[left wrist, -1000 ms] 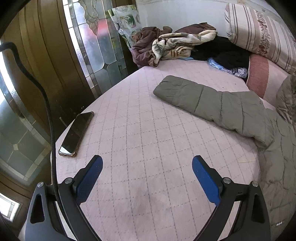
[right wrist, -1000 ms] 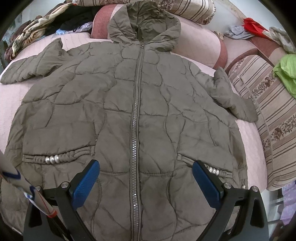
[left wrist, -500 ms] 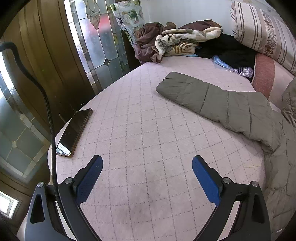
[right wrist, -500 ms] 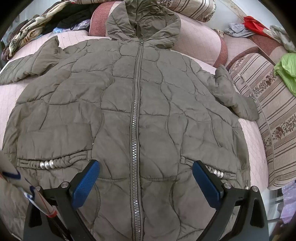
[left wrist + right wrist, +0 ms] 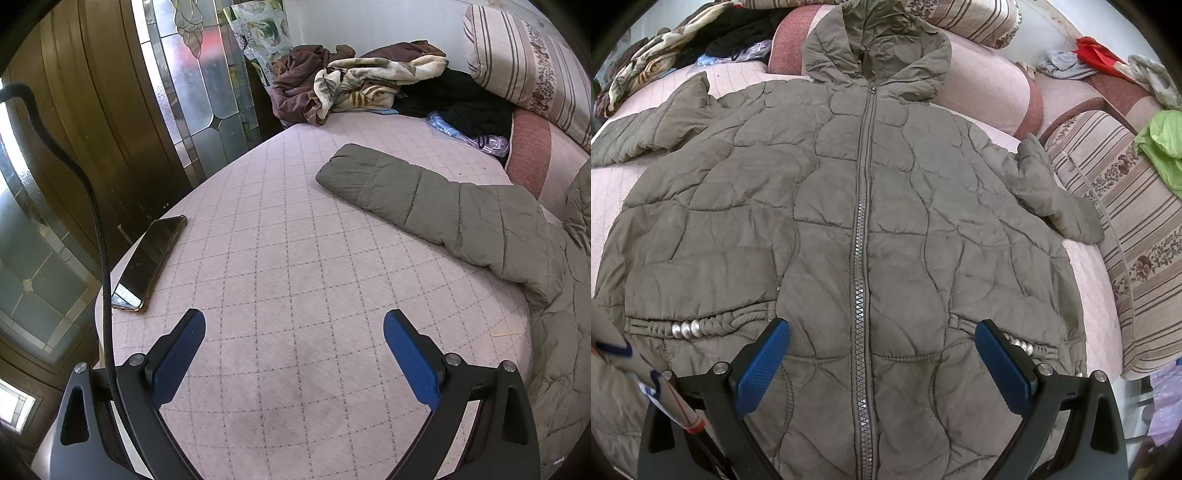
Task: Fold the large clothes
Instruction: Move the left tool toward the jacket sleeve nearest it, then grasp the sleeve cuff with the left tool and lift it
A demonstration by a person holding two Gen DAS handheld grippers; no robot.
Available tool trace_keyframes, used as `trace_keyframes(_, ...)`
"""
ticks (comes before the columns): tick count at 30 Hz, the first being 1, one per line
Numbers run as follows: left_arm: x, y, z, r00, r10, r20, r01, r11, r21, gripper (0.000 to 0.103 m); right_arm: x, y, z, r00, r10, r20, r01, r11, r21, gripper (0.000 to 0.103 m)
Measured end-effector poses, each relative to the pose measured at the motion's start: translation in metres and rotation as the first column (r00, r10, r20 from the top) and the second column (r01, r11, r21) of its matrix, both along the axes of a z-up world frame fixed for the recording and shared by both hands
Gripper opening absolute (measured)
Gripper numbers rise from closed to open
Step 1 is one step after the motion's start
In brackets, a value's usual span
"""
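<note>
An olive quilted hooded coat (image 5: 827, 229) lies spread flat, zipped, front up, on the pink bed, hood at the far end. Its one sleeve (image 5: 436, 199) stretches out across the pink quilted mattress in the left wrist view; the other sleeve (image 5: 1056, 199) lies bent by the striped cushions. My right gripper (image 5: 882, 354) is open and empty, hovering above the coat's lower front over the zipper. My left gripper (image 5: 293, 343) is open and empty above bare mattress, with the sleeve ahead to the right.
A black phone (image 5: 147, 258) lies near the mattress's left edge, beside a wood and glass door (image 5: 110, 110). A heap of clothes (image 5: 354, 85) sits at the far end. Striped cushions (image 5: 1126, 236) border the right side, with a green cloth (image 5: 1160, 144) on them.
The left gripper has drifted slightly, so the sleeve sits a little more central in its view. The right gripper has moved slightly forward over the coat. Both stay open.
</note>
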State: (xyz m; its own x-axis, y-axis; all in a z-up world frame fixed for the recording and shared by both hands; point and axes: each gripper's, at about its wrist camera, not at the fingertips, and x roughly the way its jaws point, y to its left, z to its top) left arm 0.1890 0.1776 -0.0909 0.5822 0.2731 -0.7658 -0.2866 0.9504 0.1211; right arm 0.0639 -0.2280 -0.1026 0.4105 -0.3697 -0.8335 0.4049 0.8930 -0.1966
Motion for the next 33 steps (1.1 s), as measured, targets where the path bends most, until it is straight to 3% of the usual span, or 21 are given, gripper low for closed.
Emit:
trace_keyframes(5,0.005,0.004,-0.002,1.000,0.000,-0.004,0.000,1.000,-0.015,0.098,-0.001,0.000,0.006,1.000,0.000,0.019,0.000,1.000,-0.009,0.102)
trace_keyframes(7,0.016,0.009,-0.004,1.000,-0.011,-0.011,0.011,0.998,-0.056,0.098,-0.001,-0.003,0.007,1.000,-0.006,0.024,0.006,1.000,-0.010,0.102)
trace_keyframes(10,0.041,0.016,-0.007,0.999,-0.036,-0.001,0.036,0.992,-0.121,0.098,0.000,-0.008,0.008,1.000,-0.016,0.026,0.016,1.000,0.003,0.102)
trace_keyframes(14,0.089,0.024,-0.012,0.998,-0.049,0.042,0.054,0.992,-0.115,0.098,-0.002,-0.013,0.008,0.999,-0.033,0.028,0.033,0.999,0.012,0.102)
trace_keyframes(18,0.143,0.033,-0.027,0.997,-0.068,0.039,0.074,0.982,-0.174,0.098,-0.004,-0.017,0.009,0.999,-0.044,0.032,0.044,0.999,0.016,0.102)
trace_keyframes(21,0.175,0.041,-0.045,0.997,-0.073,0.012,0.073,0.960,-0.271,0.098,-0.005,-0.019,0.009,0.998,-0.049,0.037,0.049,0.999,0.017,0.102)
trace_keyframes(26,0.211,0.050,-0.078,0.996,-0.079,-0.029,0.055,0.872,-0.487,0.097,-0.007,-0.024,0.010,0.997,-0.059,0.043,0.059,0.998,0.005,0.102)
trace_keyframes(30,0.229,0.040,-0.081,0.999,-0.042,-0.009,0.034,0.899,-0.437,0.097,-0.010,-0.030,0.013,0.996,-0.075,0.047,0.076,0.997,-0.015,0.102)
trace_keyframes(32,0.236,0.035,-0.081,0.999,-0.017,-0.027,0.005,0.922,-0.387,0.079,-0.011,-0.034,0.013,0.995,-0.085,0.045,0.085,0.996,-0.019,0.102)
trace_keyframes(33,0.241,0.031,-0.081,0.999,0.009,-0.042,-0.022,0.941,-0.338,0.056,-0.012,-0.037,0.012,0.995,-0.094,0.043,0.094,0.995,-0.019,0.102)
